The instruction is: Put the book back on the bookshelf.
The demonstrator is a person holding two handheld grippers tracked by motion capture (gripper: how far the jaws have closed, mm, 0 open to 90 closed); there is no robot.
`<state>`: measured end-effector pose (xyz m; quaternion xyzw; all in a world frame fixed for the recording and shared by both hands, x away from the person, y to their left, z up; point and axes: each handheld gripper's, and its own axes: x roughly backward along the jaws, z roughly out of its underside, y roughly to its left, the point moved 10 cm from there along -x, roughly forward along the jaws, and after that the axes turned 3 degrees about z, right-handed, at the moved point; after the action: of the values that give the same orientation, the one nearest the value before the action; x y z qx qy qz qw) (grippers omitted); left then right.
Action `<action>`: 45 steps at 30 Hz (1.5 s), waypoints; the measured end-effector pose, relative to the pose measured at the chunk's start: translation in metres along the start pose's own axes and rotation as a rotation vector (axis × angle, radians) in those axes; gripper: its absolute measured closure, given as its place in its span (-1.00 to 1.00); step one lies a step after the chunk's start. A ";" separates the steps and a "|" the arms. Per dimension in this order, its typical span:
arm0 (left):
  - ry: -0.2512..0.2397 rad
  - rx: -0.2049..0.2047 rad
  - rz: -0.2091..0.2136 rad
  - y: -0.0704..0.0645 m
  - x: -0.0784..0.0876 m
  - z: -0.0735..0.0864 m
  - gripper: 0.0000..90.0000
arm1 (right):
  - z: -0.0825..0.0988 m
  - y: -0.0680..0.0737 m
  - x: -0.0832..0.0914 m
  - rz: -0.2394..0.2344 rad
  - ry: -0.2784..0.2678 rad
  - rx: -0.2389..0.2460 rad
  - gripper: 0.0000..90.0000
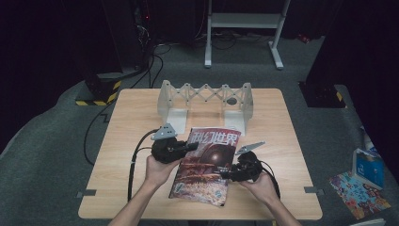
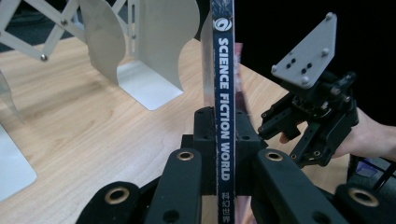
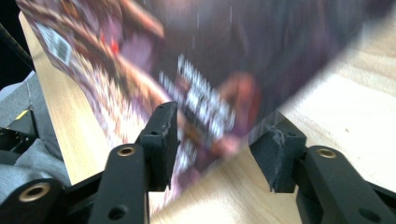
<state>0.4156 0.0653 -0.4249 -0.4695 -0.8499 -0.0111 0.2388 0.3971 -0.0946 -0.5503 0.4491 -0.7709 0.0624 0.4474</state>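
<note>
Gripping the magazine (image 2: 223,93) by its spine with the left gripper (image 2: 223,154), jaws clenched tight on it, likely for tipping it up on edge toward the white bookend rack (image 1: 205,102) just behind the magazine. Keeping the right gripper (image 3: 217,144) beside the magazine's opposite edge, jaws apart and pressing nothing, the cover passing between them, probably as a steadying guard. Working on a pale wooden table (image 1: 127,141) under the magazine, dark room and grey floor (image 1: 42,155) around it.
</note>
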 end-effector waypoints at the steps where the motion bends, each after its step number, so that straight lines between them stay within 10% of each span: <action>1: -0.003 0.002 -0.003 0.000 0.002 -0.002 0.87 | 0.003 -0.002 0.000 0.008 -0.001 0.006 0.25; 7: -0.015 -0.011 -0.020 0.004 0.012 -0.012 0.88 | 0.020 -0.021 0.003 0.104 -0.028 -0.021 0.31; 12: -0.029 -0.032 -0.032 0.004 0.019 -0.022 0.88 | 0.033 -0.042 0.008 0.240 -0.059 -0.035 0.29; 15: -0.042 -0.045 -0.036 0.004 0.025 -0.032 0.88 | 0.045 -0.067 0.014 0.407 -0.119 -0.027 0.24; 24: -0.044 -0.074 -0.083 0.012 0.040 -0.052 0.87 | 0.052 -0.098 0.027 0.622 -0.268 0.000 -0.12; 29: -0.031 -0.087 -0.137 0.022 0.048 -0.062 0.87 | 0.055 -0.104 0.028 0.577 -0.302 -0.083 -0.17; 45: -0.018 -0.100 -0.268 0.050 0.068 -0.092 0.87 | 0.056 -0.104 0.029 0.579 -0.308 -0.081 -0.17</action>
<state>0.4619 0.1251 -0.3256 -0.3632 -0.9055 -0.0812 0.2040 0.4340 -0.2022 -0.5939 0.1973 -0.9271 0.0877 0.3065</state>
